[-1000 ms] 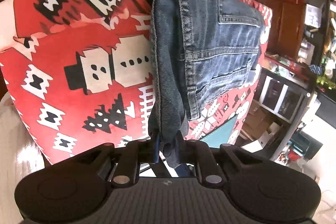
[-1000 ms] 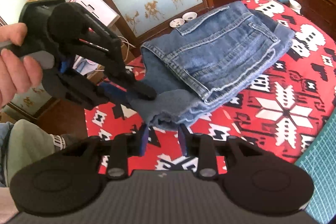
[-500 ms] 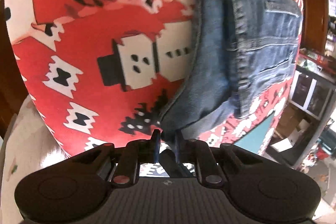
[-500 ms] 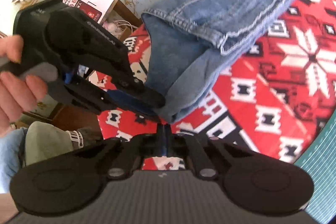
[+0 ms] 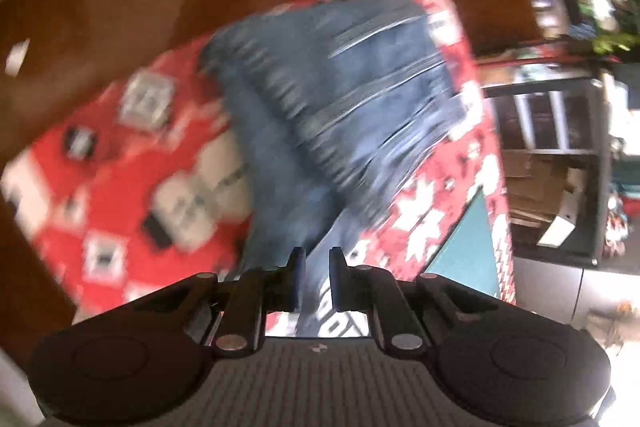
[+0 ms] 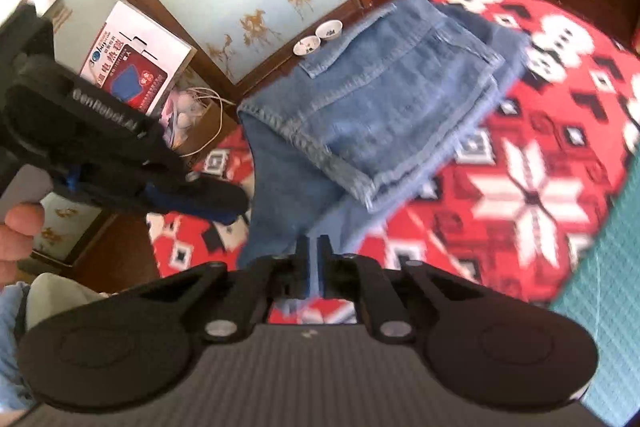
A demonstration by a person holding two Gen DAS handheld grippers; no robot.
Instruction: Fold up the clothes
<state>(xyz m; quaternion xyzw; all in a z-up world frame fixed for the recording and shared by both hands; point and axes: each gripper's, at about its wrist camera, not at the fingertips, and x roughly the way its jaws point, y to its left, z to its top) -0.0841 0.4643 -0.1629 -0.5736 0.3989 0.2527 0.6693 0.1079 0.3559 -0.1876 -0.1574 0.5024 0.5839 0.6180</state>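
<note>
Denim fills both views: the jeans (image 6: 384,99) lie in a partly folded stack on the red cloth (image 6: 532,195), with one loose layer trailing off the stack toward the person.

A second ago the left gripper (image 5: 317,281) was clamped on that trailing end and the right gripper (image 6: 313,269) stood open just short of it. Half a second ago the right one had closed on the denim beside the left. Now the left fingers stand apart with a clear gap; blue cloth shows through the gap, but whether it touches either finger cannot be told, since the left view is smeared by motion. In the right view the left gripper sits up and to the side of the fabric edge, near it, with no denim seen between its fingers. The right gripper is clenched on the trailing denim, which runs up from its fingertips to the stack.

By this reading the hold has passed from left to right, leaving the left hand free to take another point on the jeans. Which fold this serves the pictures do not settle.

The stack lies ahead of and above the right gripper in its view, near the far side of the cloth, joined to it only by the held layer.
</note>
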